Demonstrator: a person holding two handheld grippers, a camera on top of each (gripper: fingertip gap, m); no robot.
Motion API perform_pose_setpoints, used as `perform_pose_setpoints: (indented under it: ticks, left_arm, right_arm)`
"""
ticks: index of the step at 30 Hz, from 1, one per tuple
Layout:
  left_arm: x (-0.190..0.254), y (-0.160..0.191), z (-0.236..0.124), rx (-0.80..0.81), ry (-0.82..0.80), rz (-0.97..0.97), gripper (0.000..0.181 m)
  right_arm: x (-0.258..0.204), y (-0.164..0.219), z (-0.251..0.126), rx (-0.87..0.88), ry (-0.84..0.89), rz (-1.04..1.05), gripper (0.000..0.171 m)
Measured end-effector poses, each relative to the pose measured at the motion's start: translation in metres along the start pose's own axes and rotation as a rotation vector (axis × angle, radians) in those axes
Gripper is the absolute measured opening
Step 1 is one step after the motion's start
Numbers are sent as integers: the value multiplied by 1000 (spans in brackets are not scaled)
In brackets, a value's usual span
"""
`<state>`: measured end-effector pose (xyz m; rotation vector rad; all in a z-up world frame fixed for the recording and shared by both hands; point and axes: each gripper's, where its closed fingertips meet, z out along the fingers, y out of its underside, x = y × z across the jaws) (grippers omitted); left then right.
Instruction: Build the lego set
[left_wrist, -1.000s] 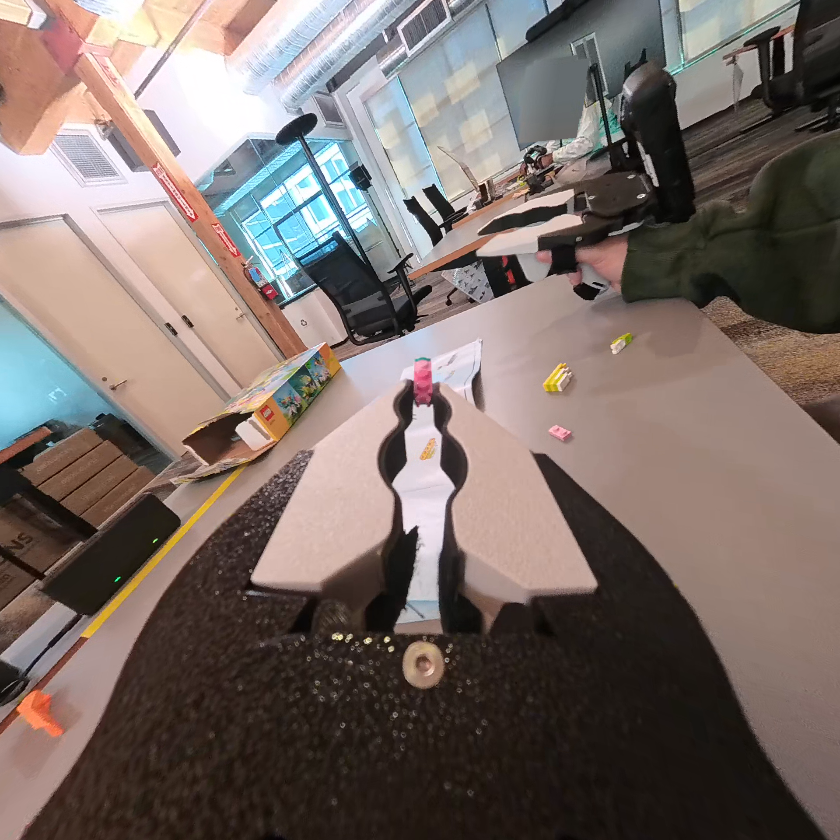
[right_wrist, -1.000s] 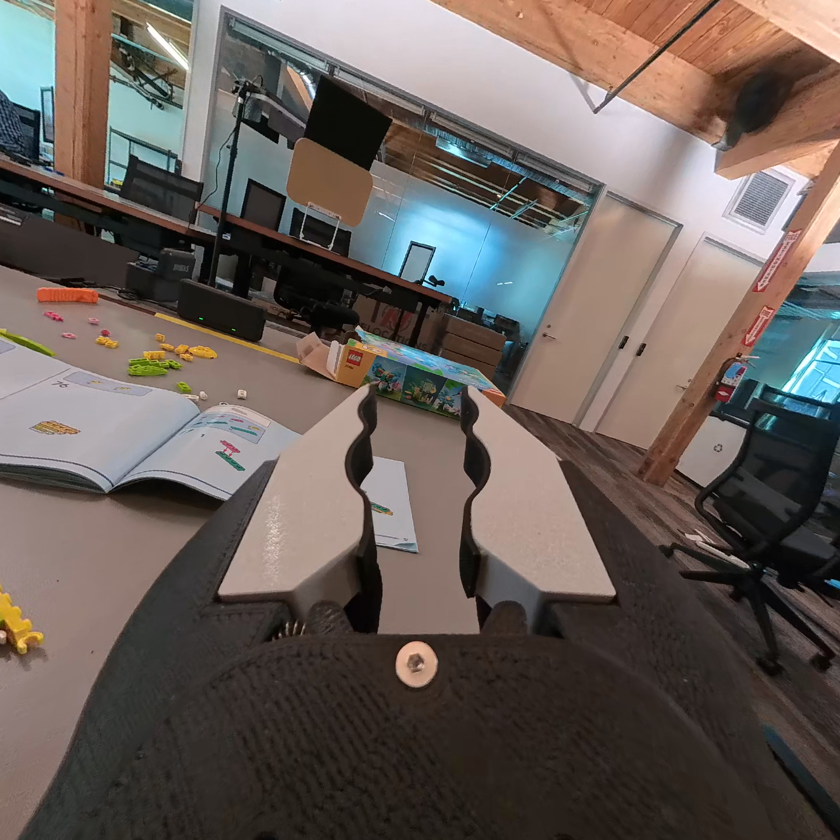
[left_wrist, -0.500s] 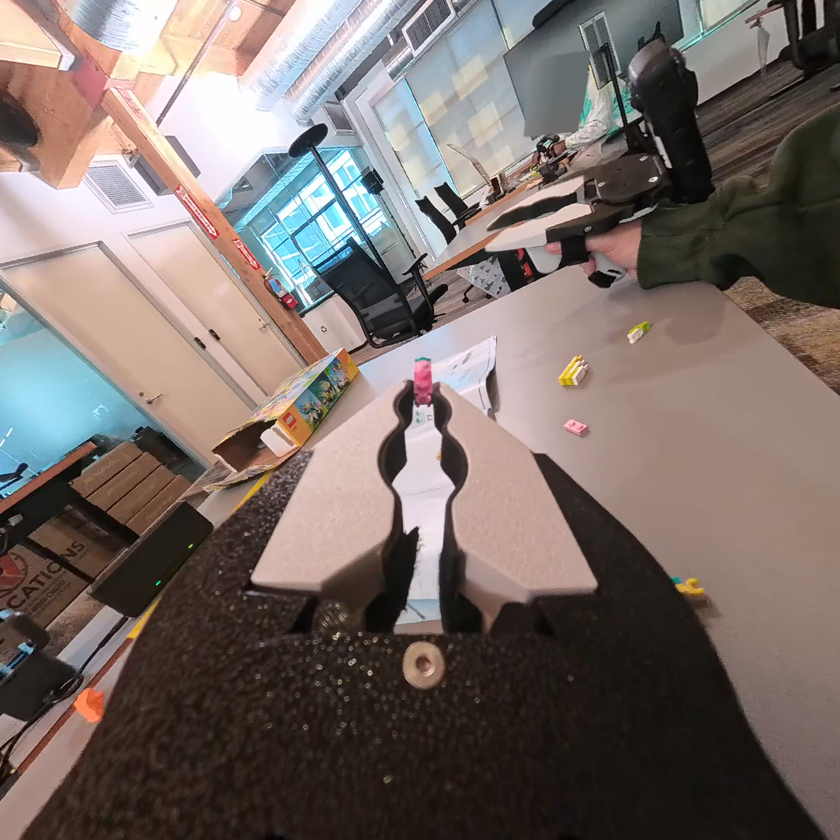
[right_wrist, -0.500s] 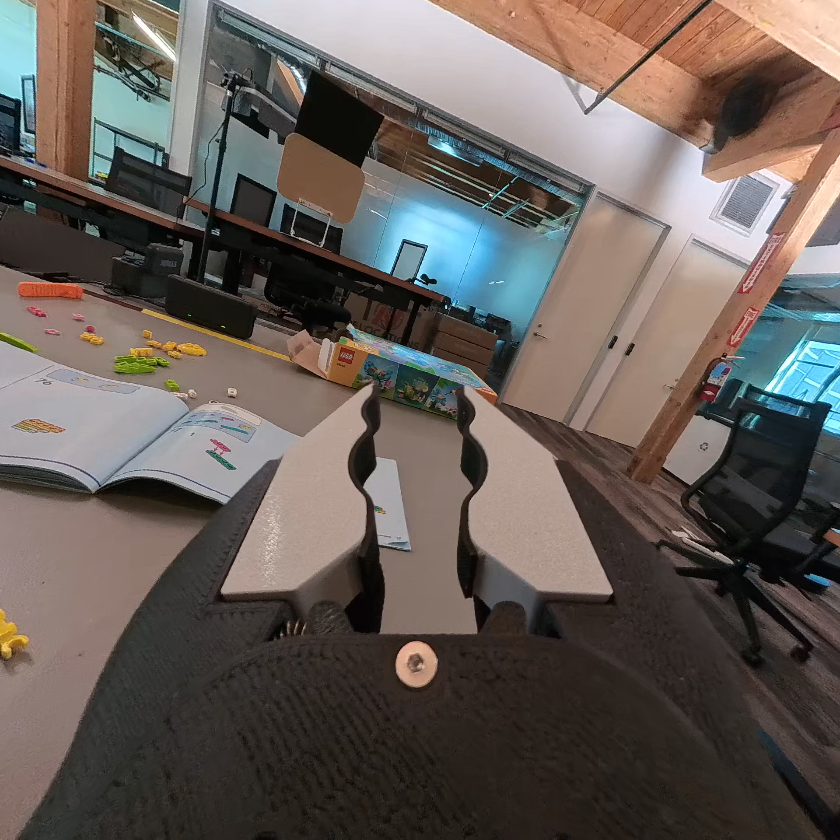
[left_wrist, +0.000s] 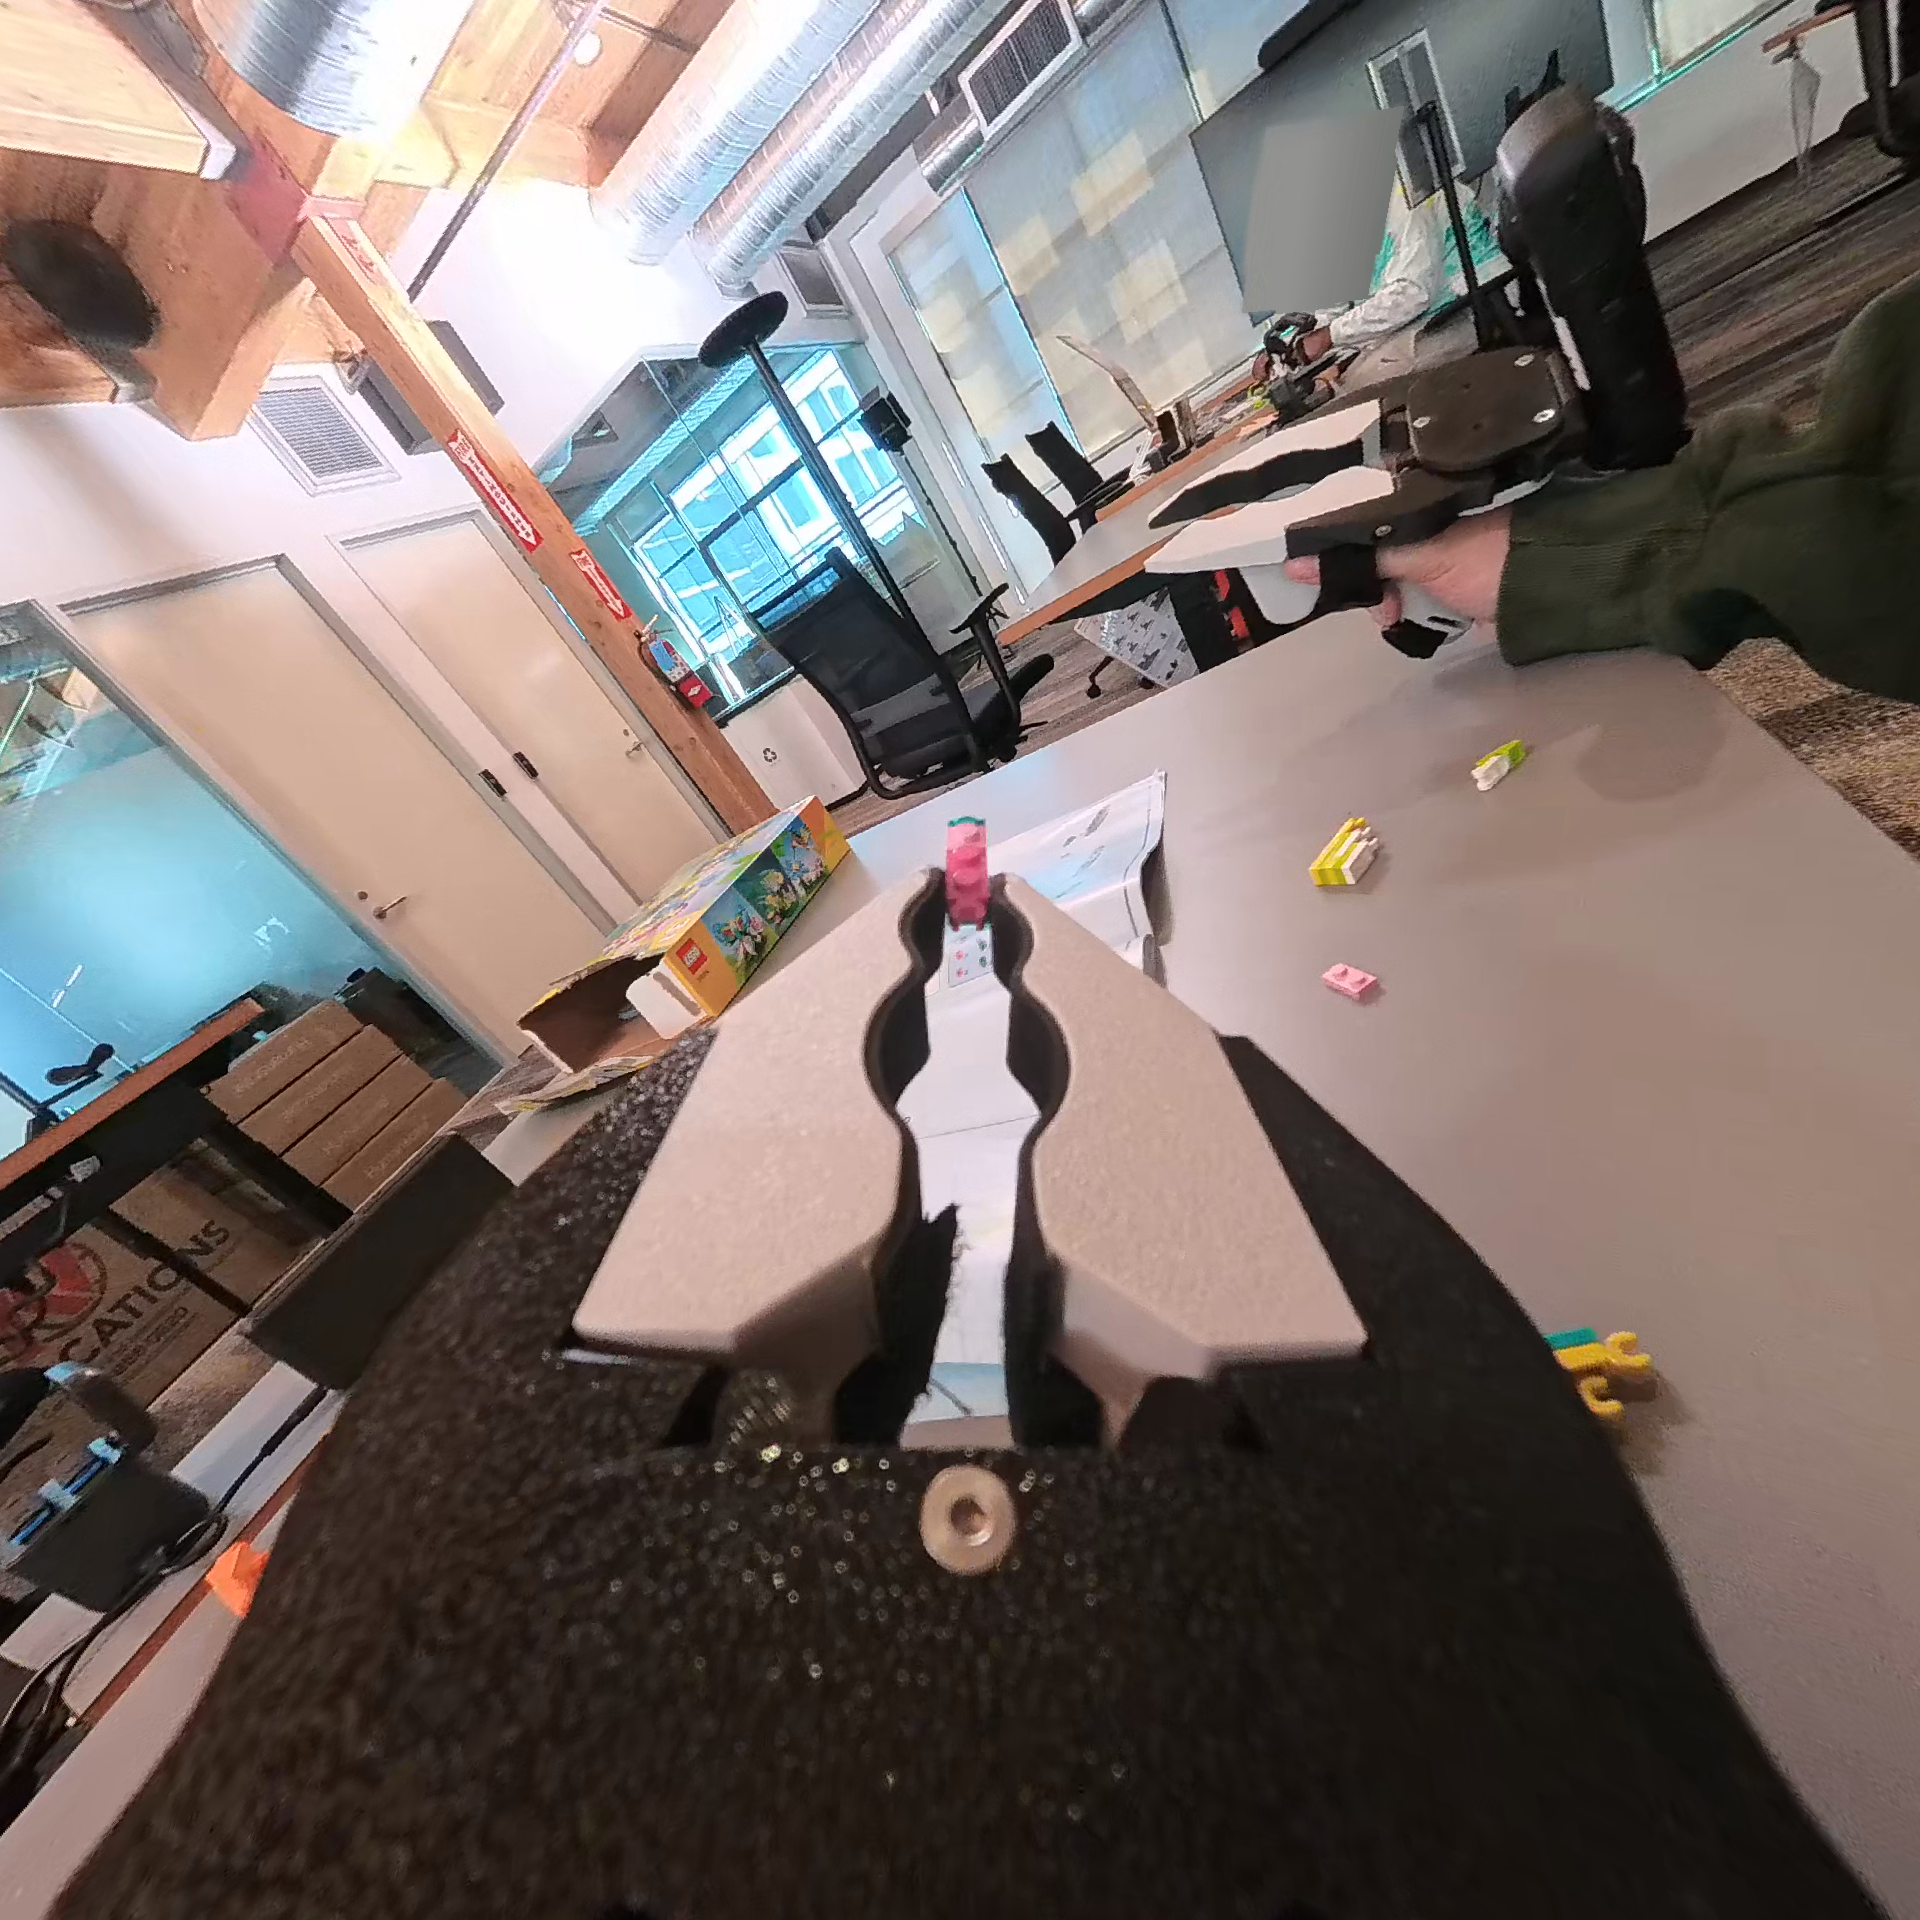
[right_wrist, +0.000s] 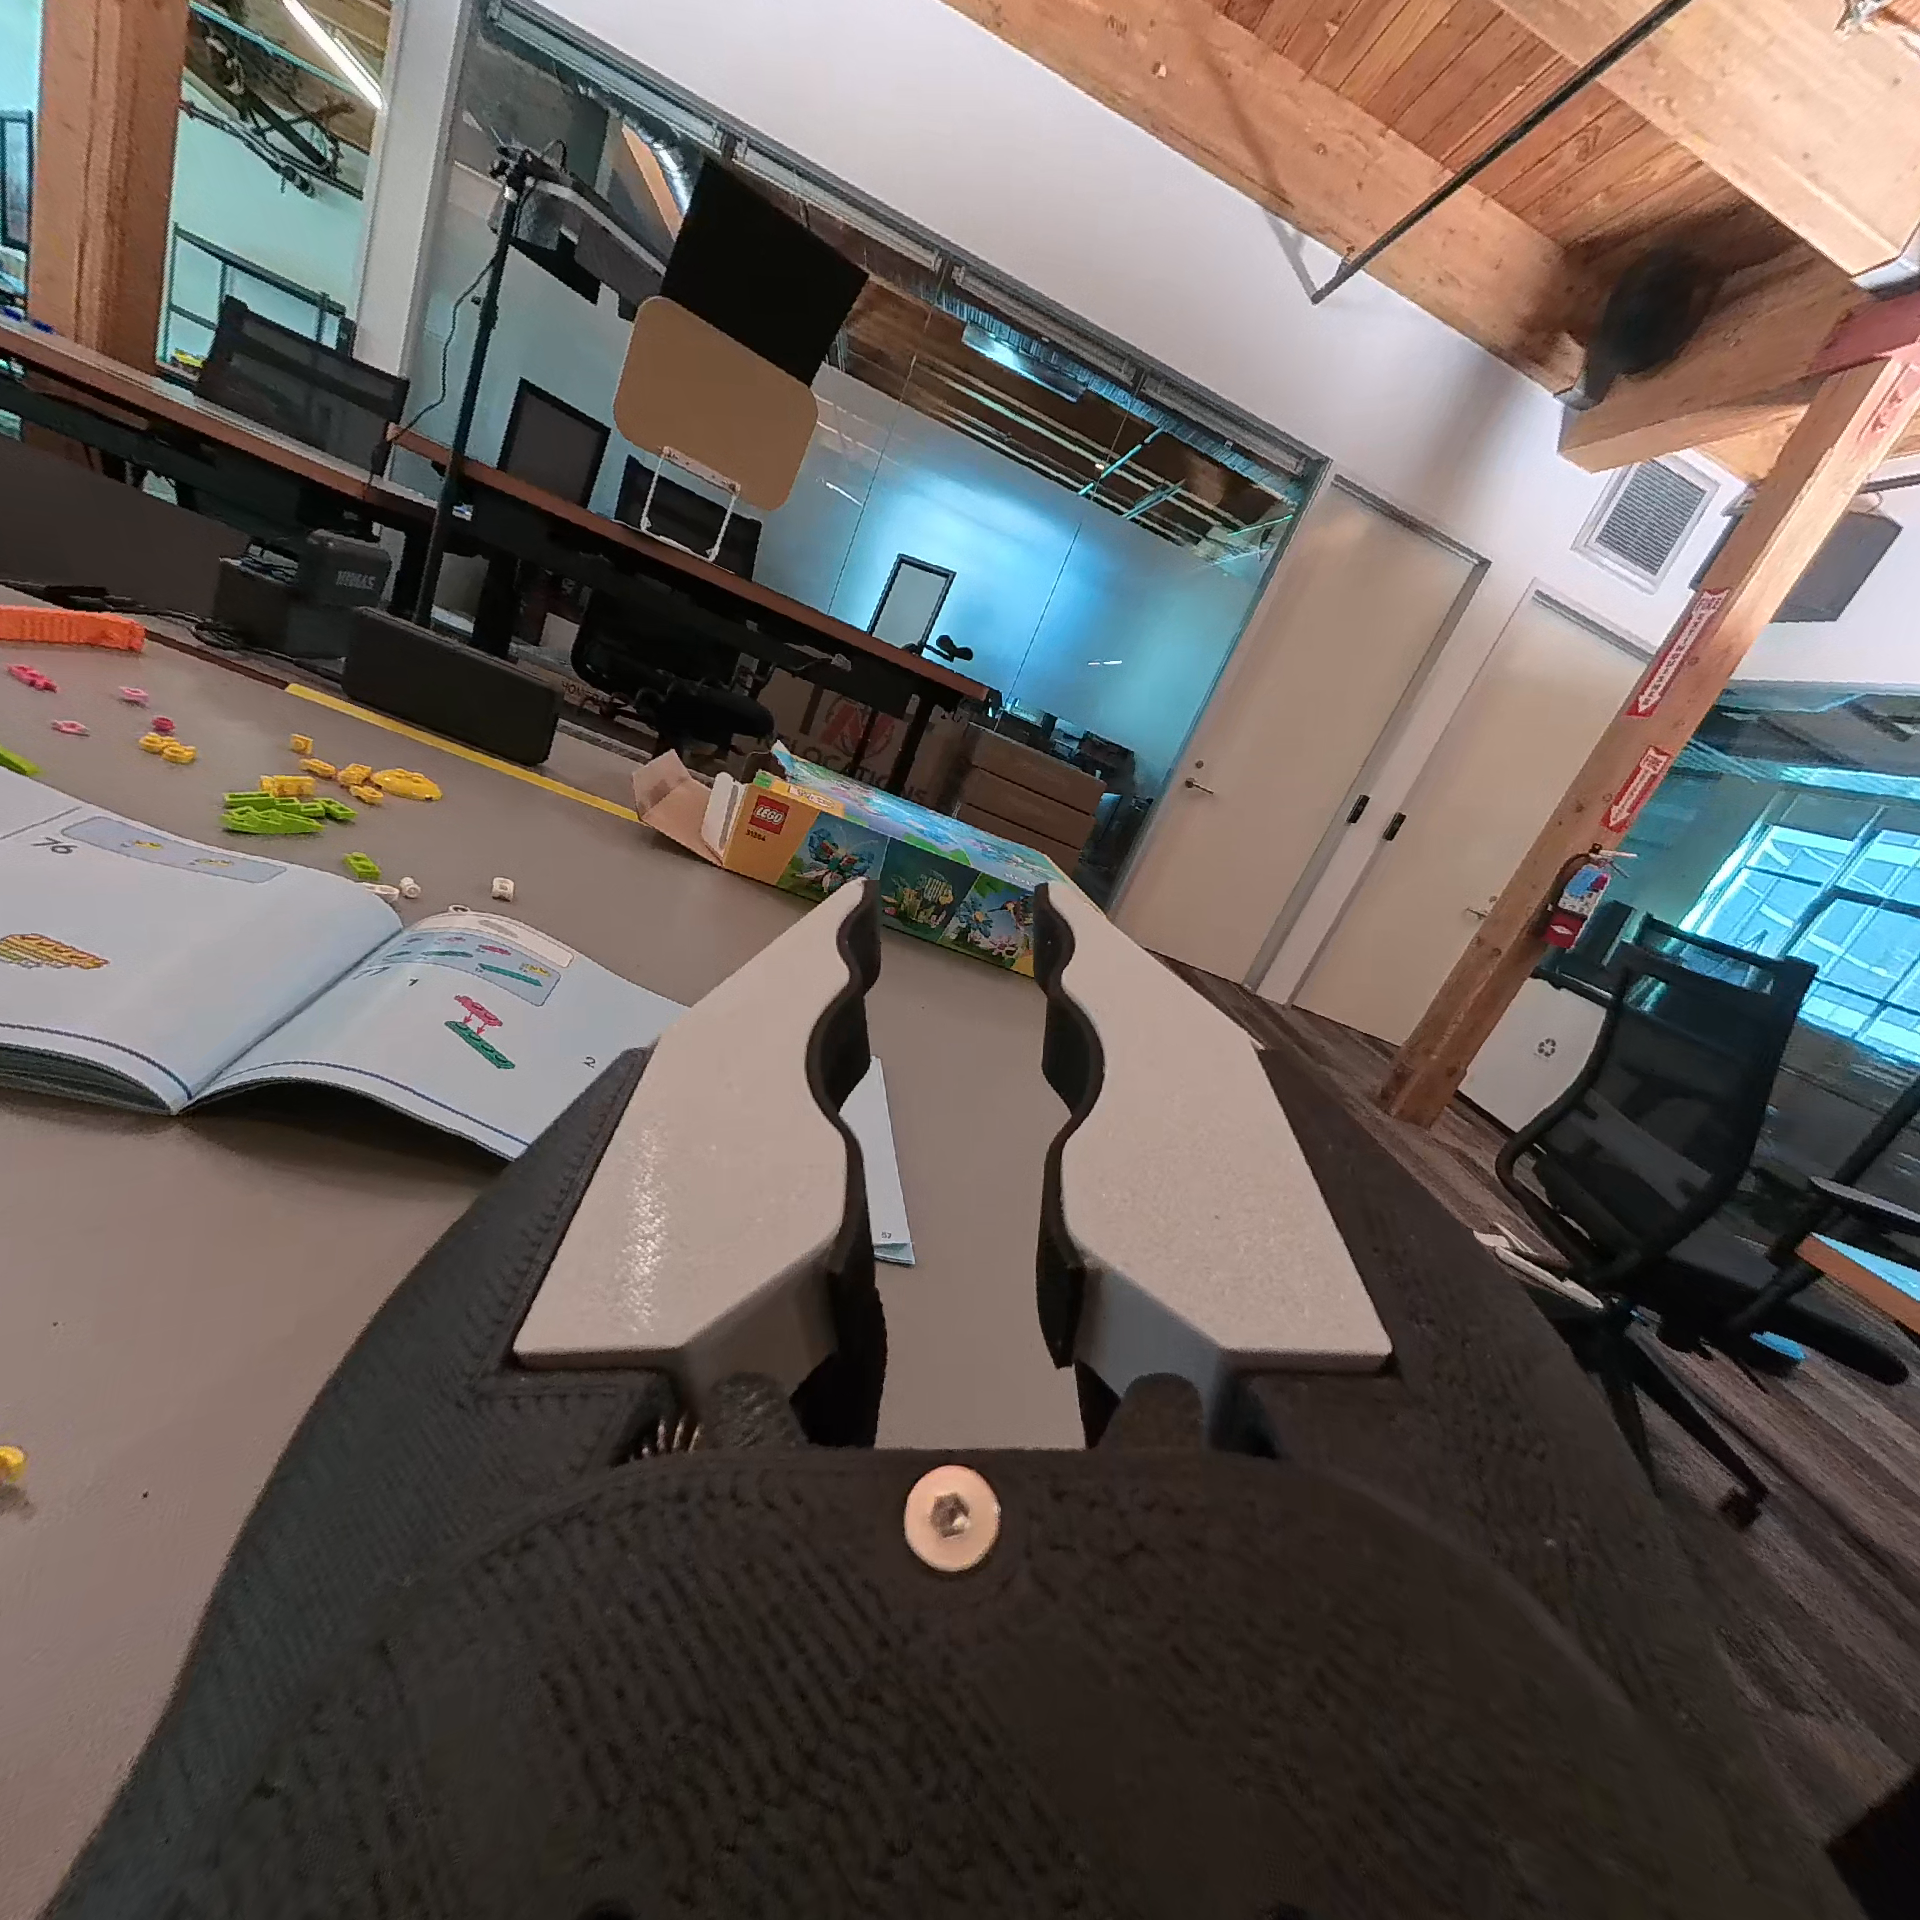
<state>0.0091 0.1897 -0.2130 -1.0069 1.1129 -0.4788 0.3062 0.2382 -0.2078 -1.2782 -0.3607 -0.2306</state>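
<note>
From the left wrist view, the left gripper (left_wrist: 970, 902) tilts low over the grey table (left_wrist: 1558, 1091), its two pale fingers drawn narrow and pinching a small pink lego piece (left_wrist: 966, 871) with a green top at their tips, at 12 o'clock from the camera. Beneath the fingers lies an open instruction booklet (left_wrist: 1101, 862); the lego box (left_wrist: 727, 935) rests at 11 o'clock near the table's far edge. Loose bricks dot the table at 2 o'clock: a flat pink plate (left_wrist: 1351, 981), a yellow-and-white brick (left_wrist: 1342, 864) and a small lime-and-white piece (left_wrist: 1498, 766); a teal-and-yellow cluster (left_wrist: 1600, 1371) sits at 3 o'clock beside the gripper body. At 1 o'clock the right gripper (left_wrist: 1169, 535) is held above the table's far end by a hand (left_wrist: 1444, 577) in a dark green sleeve (left_wrist: 1714, 551), pointing left. From the right wrist view, the right gripper (right_wrist: 956, 914) points level across the table (right_wrist: 260, 1247), fingers parted wide and holding nothing. The instruction booklet (right_wrist: 208, 987) lies open at 10 o'clock, the lego box (right_wrist: 894, 883) at 12 o'clock just past the fingertips, and scattered yellow and green bricks (right_wrist: 301, 795) beyond the booklet.
</note>
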Motion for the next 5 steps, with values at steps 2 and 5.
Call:
perform_pose_setpoints:
  ticks: [2, 5]
  left_arm:
    - [-1, 1, 0, -2, -4, -5, 6]
    - [-3, 1, -1, 2, -10, -15, 6]
  right_arm:
    - [0, 0, 0, 0, 0, -1, 28]
    - [0, 0, 0, -1, 2, -1, 28]
